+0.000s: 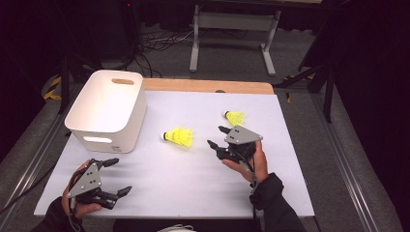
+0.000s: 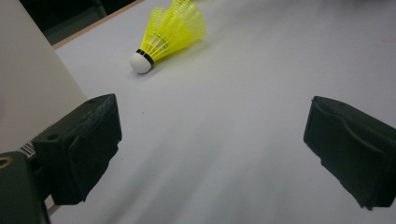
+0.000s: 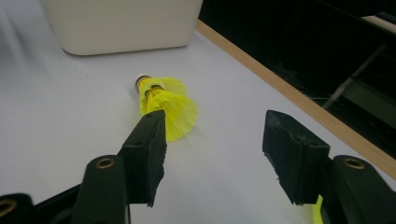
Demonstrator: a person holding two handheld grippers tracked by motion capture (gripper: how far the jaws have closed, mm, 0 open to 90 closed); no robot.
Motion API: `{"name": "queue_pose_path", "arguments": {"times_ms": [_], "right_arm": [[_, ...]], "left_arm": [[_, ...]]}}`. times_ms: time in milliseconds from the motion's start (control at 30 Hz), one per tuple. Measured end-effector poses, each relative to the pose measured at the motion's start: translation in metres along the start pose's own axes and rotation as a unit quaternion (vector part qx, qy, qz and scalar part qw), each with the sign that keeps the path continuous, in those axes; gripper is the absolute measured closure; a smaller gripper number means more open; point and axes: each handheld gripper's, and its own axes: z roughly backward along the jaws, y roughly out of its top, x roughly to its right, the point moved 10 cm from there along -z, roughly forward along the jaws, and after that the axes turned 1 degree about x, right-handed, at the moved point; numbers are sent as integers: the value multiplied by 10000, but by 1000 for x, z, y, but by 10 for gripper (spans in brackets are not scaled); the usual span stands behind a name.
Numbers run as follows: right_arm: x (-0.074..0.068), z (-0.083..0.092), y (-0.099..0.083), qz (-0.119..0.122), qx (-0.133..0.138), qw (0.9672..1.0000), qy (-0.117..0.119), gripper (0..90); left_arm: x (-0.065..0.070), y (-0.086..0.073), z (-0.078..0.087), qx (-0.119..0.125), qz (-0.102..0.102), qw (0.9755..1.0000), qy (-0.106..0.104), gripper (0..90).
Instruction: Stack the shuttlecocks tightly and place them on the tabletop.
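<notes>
your right tongs point(image 1: 215, 137) hang released w/ nothing between the jaws, aimed at the near shuttlecock point(image 1: 179, 137), which lies just ahead on the bench point(image 1: 193, 188). on its side, cork toward the bin point(image 1: 107, 110), skirt toward you, long axis along your reach. left tongs point(image 1: 117, 176) spread wide, empty, parked by the bin. 2nd shuttlecock point(image 1: 235, 117) sits just beyond the right tongs.

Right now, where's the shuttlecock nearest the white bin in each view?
High view: shuttlecock mid-table, right of the bin.
Left gripper view: top, left of centre, lying cork-down-left.
Right gripper view: centre, just past the left jaw.
Shared landmark: the bin, also at and.
</notes>
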Motion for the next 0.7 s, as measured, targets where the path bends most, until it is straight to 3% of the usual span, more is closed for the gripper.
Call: {"name": "queue_pose_path", "arguments": {"times_ms": [267,700], "right_arm": [[14,25,-17,-28,16,9994,-356,361],[23,45,-47,-268,14,9977,-628,290]], "left_arm": [[0,0,0,-18,-9,10000,-7,51],[0,1,-1,-3,-26,10000,43,50]]}}
